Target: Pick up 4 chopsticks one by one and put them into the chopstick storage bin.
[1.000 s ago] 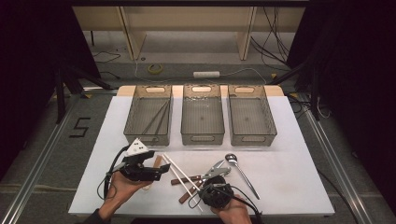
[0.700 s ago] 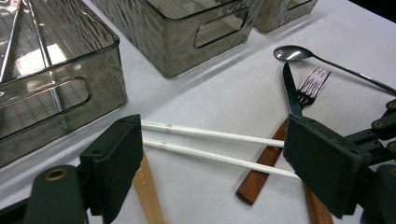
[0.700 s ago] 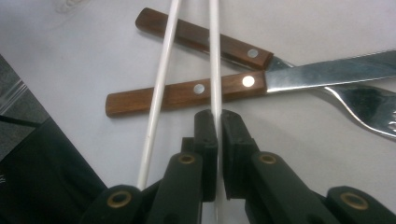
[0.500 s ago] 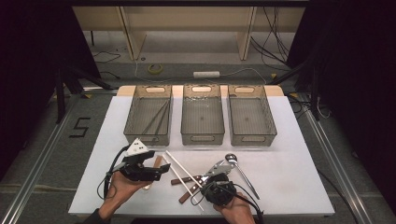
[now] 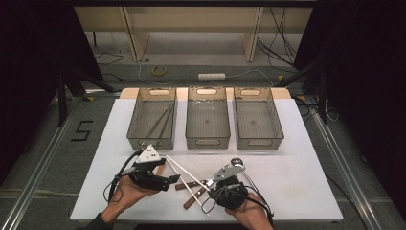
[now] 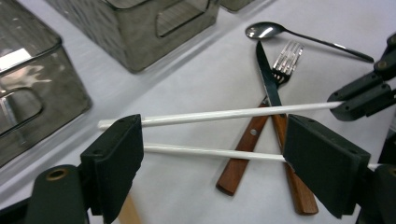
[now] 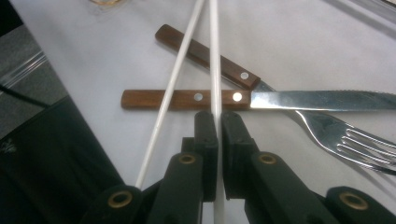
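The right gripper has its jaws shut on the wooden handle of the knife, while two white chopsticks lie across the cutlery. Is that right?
Not quite. In the right gripper view the right gripper is shut on one white chopstick, not on the knife handle, which lies untouched beneath. The second chopstick does lie across the cutlery.

White chopsticks [image 7: 212, 56], brown-handled knife [image 7: 187, 99] & fork [image 7: 205, 56], black jaws, grey bins [image 5: 152, 120].

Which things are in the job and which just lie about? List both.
In hand: right tongs shut on one white chopstick; second chopstick between the open left tongs.
Lying about: knife, fork, spoon, three bins.
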{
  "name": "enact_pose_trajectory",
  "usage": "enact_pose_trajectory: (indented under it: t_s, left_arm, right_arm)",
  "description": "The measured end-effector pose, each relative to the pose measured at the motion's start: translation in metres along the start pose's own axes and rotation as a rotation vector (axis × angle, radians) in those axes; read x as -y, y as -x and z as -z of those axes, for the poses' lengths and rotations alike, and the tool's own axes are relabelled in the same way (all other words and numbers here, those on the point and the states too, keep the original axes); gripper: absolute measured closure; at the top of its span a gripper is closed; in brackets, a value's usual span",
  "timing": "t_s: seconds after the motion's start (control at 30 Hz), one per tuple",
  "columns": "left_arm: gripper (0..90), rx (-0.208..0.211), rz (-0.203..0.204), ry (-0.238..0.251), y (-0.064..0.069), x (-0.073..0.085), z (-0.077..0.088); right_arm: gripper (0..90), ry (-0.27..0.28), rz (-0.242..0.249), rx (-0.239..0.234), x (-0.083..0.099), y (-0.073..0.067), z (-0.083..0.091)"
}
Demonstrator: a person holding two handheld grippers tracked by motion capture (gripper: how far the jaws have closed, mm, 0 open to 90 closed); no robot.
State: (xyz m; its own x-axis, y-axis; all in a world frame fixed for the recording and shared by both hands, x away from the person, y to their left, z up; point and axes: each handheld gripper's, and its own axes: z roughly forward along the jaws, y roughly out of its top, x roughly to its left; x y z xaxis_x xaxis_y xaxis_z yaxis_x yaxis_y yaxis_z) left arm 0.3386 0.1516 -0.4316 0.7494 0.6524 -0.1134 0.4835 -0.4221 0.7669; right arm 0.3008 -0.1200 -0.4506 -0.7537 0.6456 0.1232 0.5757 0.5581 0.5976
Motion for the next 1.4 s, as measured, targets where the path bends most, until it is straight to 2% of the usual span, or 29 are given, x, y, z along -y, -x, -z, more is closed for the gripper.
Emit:
enact_pose_trajectory:
  t_s: [0.33, 0.53, 0.7, 0.8, 0.87, 0.9, 1.1, 1.33, 1.4]
  left_arm:
    - [19.7, 0.043, -0.123, -0.069, 0.017, -0.005, -0.012]
    - [20.1, 0.078, -0.187, -0.103, 0.024, -0.009, -0.016]
    - [20.3, 0.080, -0.252, -0.152, 0.030, -0.009, -0.020]
    - [21.0, 0.086, -0.266, -0.181, 0.032, -0.010, -0.022]
    - [23.0, 0.084, -0.281, -0.198, 0.033, -0.009, -0.022]
    - [24.7, 0.082, -0.304, -0.215, 0.034, -0.009, -0.022]
    - [33.8, 0.075, -0.351, -0.269, 0.038, -0.007, -0.024]
    - [45.3, 0.092, -0.375, -0.312, 0.041, -0.006, -0.023]
    - [48.3, 0.091, -0.394, -0.331, 0.041, -0.006, -0.023]
  right_arm:
    - [87.0, -0.024, 0.091, -0.035, 0.000, 0.003, 0.012]
    - [87.0, -0.035, 0.155, -0.051, -0.001, -0.002, 0.017]
    - [87.0, -0.047, 0.191, -0.060, -0.001, -0.005, 0.017]
    - [87.0, -0.047, 0.208, -0.074, -0.001, -0.007, 0.019]
    - [87.0, -0.045, 0.218, -0.079, -0.002, -0.008, 0.019]
    - [87.0, -0.043, 0.220, -0.082, -0.002, -0.008, 0.020]
    - [87.0, -0.044, 0.254, -0.099, -0.002, -0.010, 0.023]
    - [86.9, -0.051, 0.283, -0.120, -0.002, -0.013, 0.025]
    - [87.0, -0.054, 0.289, -0.123, -0.002, -0.013, 0.025]
